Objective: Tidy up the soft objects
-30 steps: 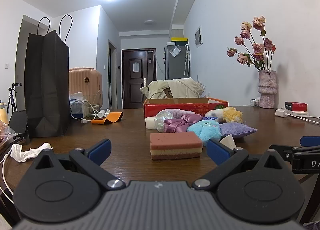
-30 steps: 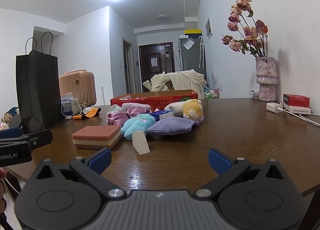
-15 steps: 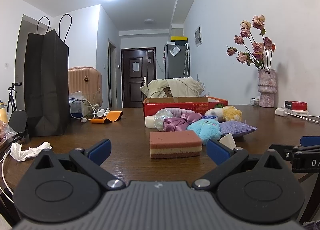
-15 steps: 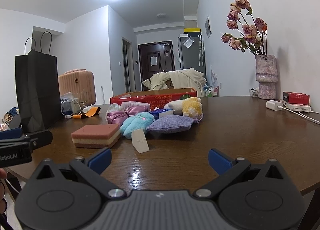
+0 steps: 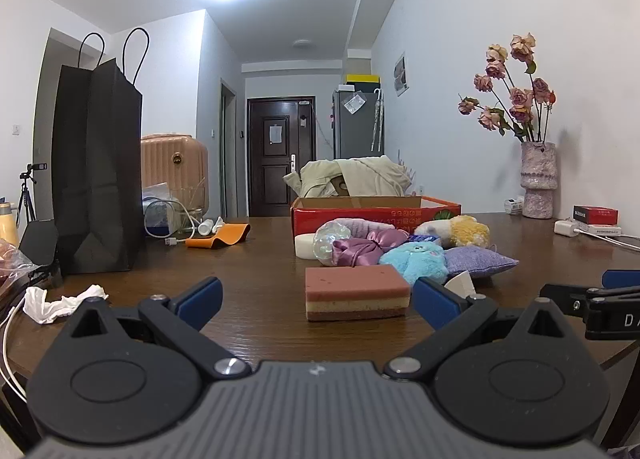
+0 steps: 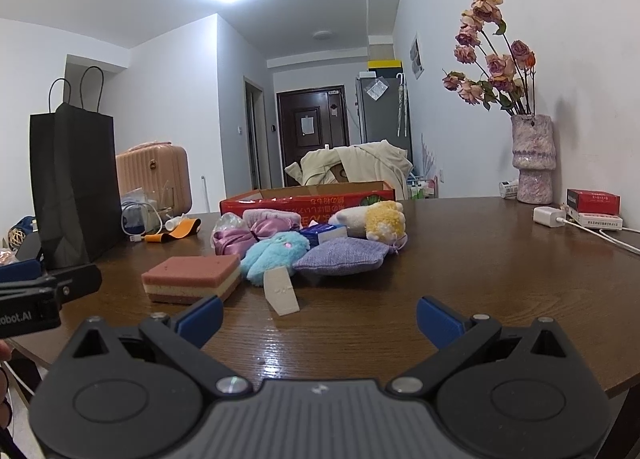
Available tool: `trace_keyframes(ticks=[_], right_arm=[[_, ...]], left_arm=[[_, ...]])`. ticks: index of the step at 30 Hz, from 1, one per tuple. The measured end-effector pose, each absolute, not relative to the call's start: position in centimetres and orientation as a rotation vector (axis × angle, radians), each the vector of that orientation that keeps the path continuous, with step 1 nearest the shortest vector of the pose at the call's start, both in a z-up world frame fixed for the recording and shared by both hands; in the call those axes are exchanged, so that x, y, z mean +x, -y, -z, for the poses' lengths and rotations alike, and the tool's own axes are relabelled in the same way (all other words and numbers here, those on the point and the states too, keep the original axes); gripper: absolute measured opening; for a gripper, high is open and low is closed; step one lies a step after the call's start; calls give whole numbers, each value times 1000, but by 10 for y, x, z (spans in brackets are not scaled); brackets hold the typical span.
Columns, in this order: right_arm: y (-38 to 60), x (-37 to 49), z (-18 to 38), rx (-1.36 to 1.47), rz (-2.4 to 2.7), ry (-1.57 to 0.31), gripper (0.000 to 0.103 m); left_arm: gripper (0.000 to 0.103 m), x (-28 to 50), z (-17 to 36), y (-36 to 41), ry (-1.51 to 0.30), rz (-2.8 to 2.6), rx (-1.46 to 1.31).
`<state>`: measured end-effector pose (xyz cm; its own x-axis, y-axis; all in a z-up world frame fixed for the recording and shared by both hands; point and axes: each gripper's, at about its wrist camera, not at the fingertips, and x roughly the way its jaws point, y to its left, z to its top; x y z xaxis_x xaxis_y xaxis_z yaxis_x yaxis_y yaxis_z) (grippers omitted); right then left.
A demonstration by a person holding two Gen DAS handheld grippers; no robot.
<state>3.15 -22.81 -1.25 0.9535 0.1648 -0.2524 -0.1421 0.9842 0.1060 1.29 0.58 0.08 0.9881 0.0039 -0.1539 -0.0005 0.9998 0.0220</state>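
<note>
Both tools spread wide, nothing held: left tool [image 5: 316, 297], right tool [image 6: 318, 317]. Layered pink-and-cream sponge block [image 5: 357, 292] sits on dark wooden worktop [image 6: 480, 267] just ahead of left tool. Behind it: fluffy turquoise plush [image 6: 272, 255], lilac woven pouch [image 6: 340, 257], red cardboard box [image 5: 374, 211]. Tall black paper bag [image 5: 98, 175] far left. "obot.AI" readable on left tool.

1 sponge [image 5: 357, 292], 1 blue plush [image 5: 416, 261], 1 lavender pouch [image 5: 478, 261], 1 red box [image 5: 376, 210] (open-topped), 1 black bag [image 5: 98, 167]
</note>
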Motion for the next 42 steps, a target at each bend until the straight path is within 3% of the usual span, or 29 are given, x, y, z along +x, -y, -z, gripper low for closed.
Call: trace_keyframes(ticks=[23,28,31,33,36,37,39,40,42], right_arm=[[224,42,9,65,-172,-225,103],[221,69,1,116,-259,-244,103],[218,101,-8,190,-330,-371,102],[213,119,-14,229,-391,-415,87],[198,139,-21,224,-446,-419,76],[187,154,-21,224,-461,-448,71],[181,163,-19,235,-476,-472,48],[178,171,-17,240,-486,-491,44],[170,186,-11,233,-489,-532,41]], left_arm=[[103,32,-1,-8,-182,7,27],[103,64,-8,-18,-250,45,-25],[103,89,-14,-30,-300,20,-90],[103,107,-19,-39,-331,48,-135],[90,129,-25,-50,-363,82,-187],[81,137,-26,-52,-383,77,-200],[66,154,-23,-57,-442,84,-231],[60,161,-20,-59,-466,93,-247],[60,171,-14,-64,-520,121,-284]])
